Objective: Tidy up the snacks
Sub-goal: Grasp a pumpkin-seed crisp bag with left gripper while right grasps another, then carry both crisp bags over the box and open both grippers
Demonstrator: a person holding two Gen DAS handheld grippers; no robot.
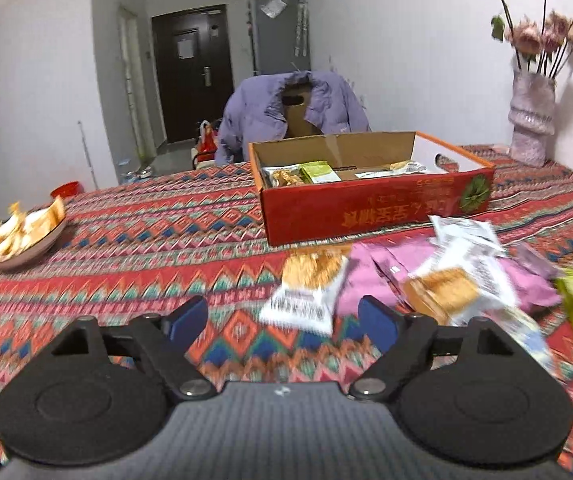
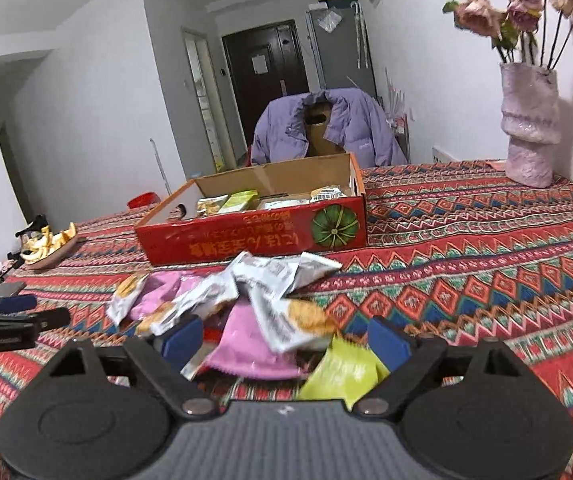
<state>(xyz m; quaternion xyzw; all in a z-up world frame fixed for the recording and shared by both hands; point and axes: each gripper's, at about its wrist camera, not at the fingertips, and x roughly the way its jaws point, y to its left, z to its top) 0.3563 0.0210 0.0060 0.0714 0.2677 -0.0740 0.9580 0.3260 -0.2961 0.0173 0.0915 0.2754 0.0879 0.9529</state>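
Observation:
A red cardboard box [image 1: 374,204] [image 2: 254,236] stands open on the patterned tablecloth, with several snack packets inside. A loose pile of snack packets [image 1: 426,276] [image 2: 230,304], white, pink and green, lies in front of it. My left gripper [image 1: 284,320] is open and empty, low over the cloth, with a white cracker packet [image 1: 306,292] just beyond its fingertips. My right gripper [image 2: 286,340] is open over the near edge of the pile, above a pink packet [image 2: 246,344] and a green packet [image 2: 342,368]. The left gripper also shows at the left edge of the right wrist view [image 2: 14,312].
A plate of gold-wrapped sweets [image 1: 22,232] [image 2: 50,244] sits at the table's left. A lilac vase of dried flowers [image 1: 532,120] [image 2: 530,124] stands at the back right by the wall. A chair with a purple jacket [image 1: 290,108] is behind the table.

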